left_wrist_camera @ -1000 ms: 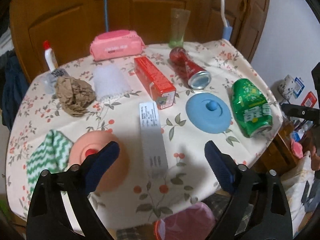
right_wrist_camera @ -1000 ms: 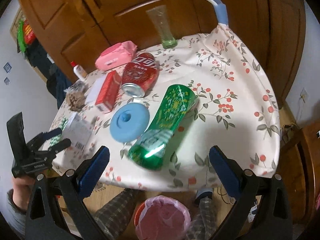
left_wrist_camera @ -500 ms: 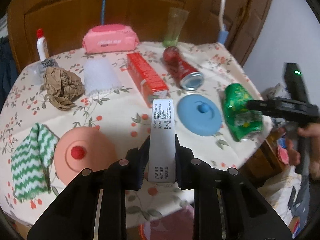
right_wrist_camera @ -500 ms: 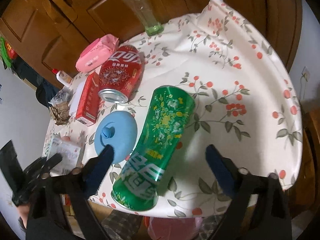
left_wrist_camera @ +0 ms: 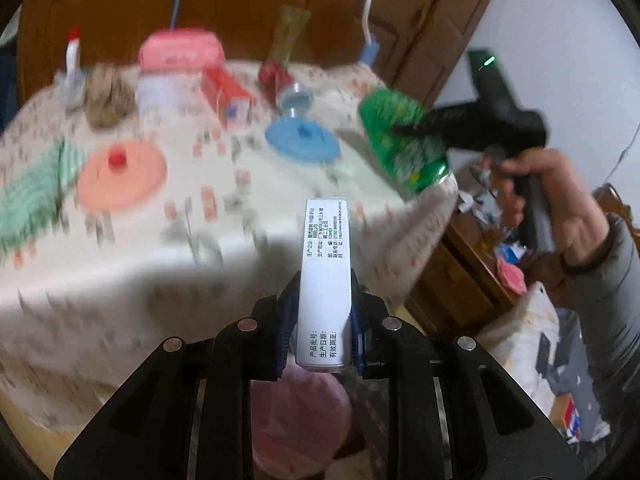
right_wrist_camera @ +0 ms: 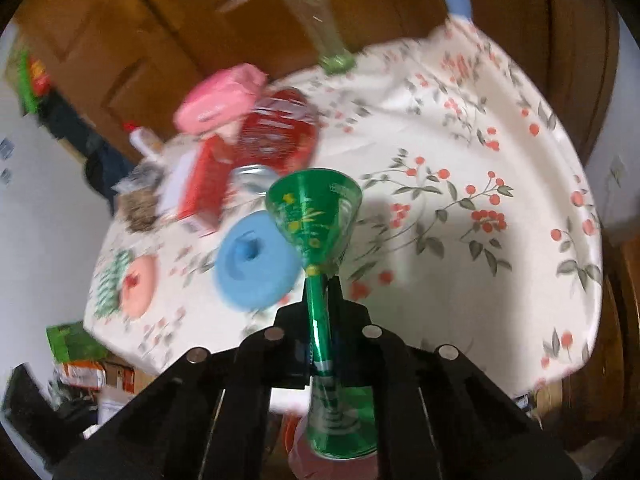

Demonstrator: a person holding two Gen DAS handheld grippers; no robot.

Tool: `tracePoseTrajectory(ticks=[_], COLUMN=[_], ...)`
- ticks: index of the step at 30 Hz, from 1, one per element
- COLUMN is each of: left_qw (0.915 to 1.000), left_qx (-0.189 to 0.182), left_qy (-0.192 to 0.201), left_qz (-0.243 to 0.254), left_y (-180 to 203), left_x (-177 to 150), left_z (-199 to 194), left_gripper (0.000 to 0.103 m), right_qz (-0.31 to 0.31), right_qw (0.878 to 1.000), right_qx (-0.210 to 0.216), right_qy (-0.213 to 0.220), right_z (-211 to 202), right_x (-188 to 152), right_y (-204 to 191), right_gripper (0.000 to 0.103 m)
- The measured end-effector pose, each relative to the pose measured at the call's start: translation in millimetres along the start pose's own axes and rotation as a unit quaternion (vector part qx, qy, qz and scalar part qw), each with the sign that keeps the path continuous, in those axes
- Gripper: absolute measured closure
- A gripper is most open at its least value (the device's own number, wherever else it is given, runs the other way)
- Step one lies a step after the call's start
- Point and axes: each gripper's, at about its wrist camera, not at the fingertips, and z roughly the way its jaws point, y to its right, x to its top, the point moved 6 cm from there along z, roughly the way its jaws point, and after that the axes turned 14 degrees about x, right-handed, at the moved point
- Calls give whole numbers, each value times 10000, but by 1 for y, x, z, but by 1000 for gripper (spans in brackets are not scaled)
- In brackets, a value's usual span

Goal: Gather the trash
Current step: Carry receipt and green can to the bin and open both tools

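My left gripper (left_wrist_camera: 320,320) is shut on a long white box (left_wrist_camera: 325,276) with printed text, held off the table's front edge above a pink-lined bin (left_wrist_camera: 300,420). My right gripper (right_wrist_camera: 320,320) is shut on a green can (right_wrist_camera: 320,240), squeezed flat in the middle, held above the same bin (right_wrist_camera: 332,460). In the left wrist view the green can (left_wrist_camera: 404,144) shows lifted at the table's right edge in the right gripper (left_wrist_camera: 420,128). A red can (right_wrist_camera: 280,132), a red box (right_wrist_camera: 204,184) and crumpled brown paper (left_wrist_camera: 106,100) lie on the table.
The floral tablecloth (right_wrist_camera: 460,220) also holds a blue lid (right_wrist_camera: 256,264), an orange lid (left_wrist_camera: 120,176), a green zigzag cloth (left_wrist_camera: 28,196), a pink wipes pack (left_wrist_camera: 180,50), a glass (right_wrist_camera: 320,12) and a small bottle (left_wrist_camera: 72,60). Wooden doors stand behind. Clutter lies on the floor at the right.
My left gripper has pulled back off the table with the white box, toward the bin. My right gripper has shut on the green can, crushed it and lifted it.
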Motion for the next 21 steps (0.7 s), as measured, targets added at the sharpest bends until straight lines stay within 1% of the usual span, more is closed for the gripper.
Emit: tracePoseTrajectory(ticks=[2,4,5,6,8,10,12,13,14,16,20,21], left_qw=[9999,9995,9990,9982,9954,9917,9880,9853,9808,9756,9655,9633], left_qx=[57,80,72,49,41,84,139,125,136,186,310,328], left_qy=[-125,-298,-429,-583,-913,-1244,-1497,-1656,-1892,-2144,-2551,-2625], left_qz=[-14,-66,-115,-167,-280,-326,-360,-401,-446,-427,-420,-442], left_y=[-2,-4,-5,-6,-6,-5,-6,-6,-6,-5,-6,-7], left_x=[-25,-49,-63,-76,-103,-131,-153,-165,-181,-202,-237,-244], left_z=[6,14,22,32,52,76,95,106,122,141,174,180], left_gripper=[80,80,80,80,80,80,80,80,80,80,80,80], right_qz=[-238,-447,-595,-676,-746,-658,-513,-362,-192,90,535,590], right_qw=[9995,9986,9977,9971,9961,9957,9950,9945,9937,9907,9822,9805], right_qx=[221,294,326,352,374,384,263,228,218,83,-128,-167], right_qy=[46,47,-14,-51,-280,-522,-821,-957,-1079,-1358,-1797,-1867], right_z=[-13,-22,-24,-25,-17,-3,18,29,39,66,108,116], right_x=[-24,-47,-68,-81,-122,-156,-191,-206,-220,-254,-307,-314], right_y=[-21,-36,-46,-51,-55,-52,-36,-26,-16,7,43,48], right_gripper=[96,96,96,96,96,96,96,96,96,96,96,96])
